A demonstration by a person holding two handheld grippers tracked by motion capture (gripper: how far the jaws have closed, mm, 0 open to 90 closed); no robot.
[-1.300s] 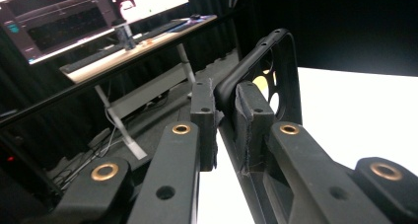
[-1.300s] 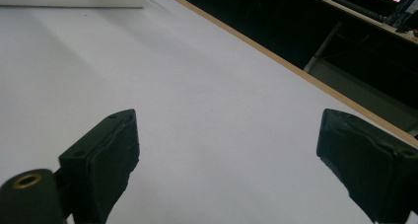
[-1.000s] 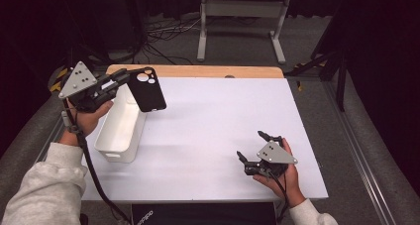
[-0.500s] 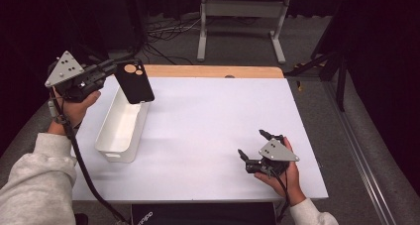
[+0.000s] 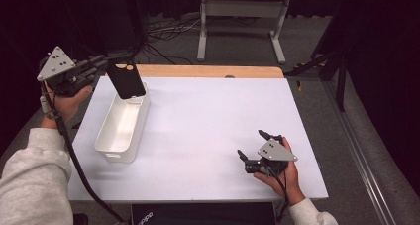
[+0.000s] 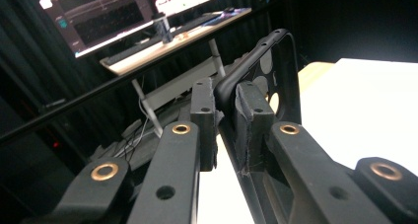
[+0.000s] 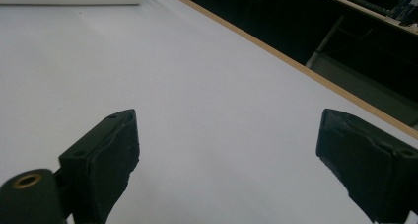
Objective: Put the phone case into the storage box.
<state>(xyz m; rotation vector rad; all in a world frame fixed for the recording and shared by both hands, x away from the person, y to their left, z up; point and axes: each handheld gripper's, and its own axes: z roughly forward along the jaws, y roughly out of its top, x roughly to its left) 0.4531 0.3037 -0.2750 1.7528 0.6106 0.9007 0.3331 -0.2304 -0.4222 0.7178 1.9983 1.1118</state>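
A white worktop (image 5: 208,131) with a pale wooden strip along its far edge stands in a dim room with grey carpet, black curtains and cables trailing across the floor. Beyond the worktop rises a grey metal stand (image 5: 241,24); the left gripper view shows lit monitors (image 6: 123,12) on a desk in the background.

A black phone case (image 5: 126,80), rectangular with rounded corners and a camera cut-out near its top, hangs in the air above the far end of a white oblong bin (image 5: 123,126) that sits on the worktop's left side. The case is tilted, its top edge leaning towards the left hand. In the left gripper view its hollow inner side, with its holes, faces the camera (image 6: 276,71).

The left claw (image 5: 110,65), held up off the worktop at the far left corner, is closed on one edge of the phone case, its two black pads (image 6: 251,115) pinching the case's rim between them. A grey three-cornered plate (image 5: 55,64) tops this gripper and a black cable (image 5: 74,160) trails down past the grey sleeve (image 5: 29,180).

The right claw (image 5: 252,145) rests low at the worktop's near right, jaws spread wide and holding nothing; the right gripper view shows bare white surface between its pads (image 7: 106,155).
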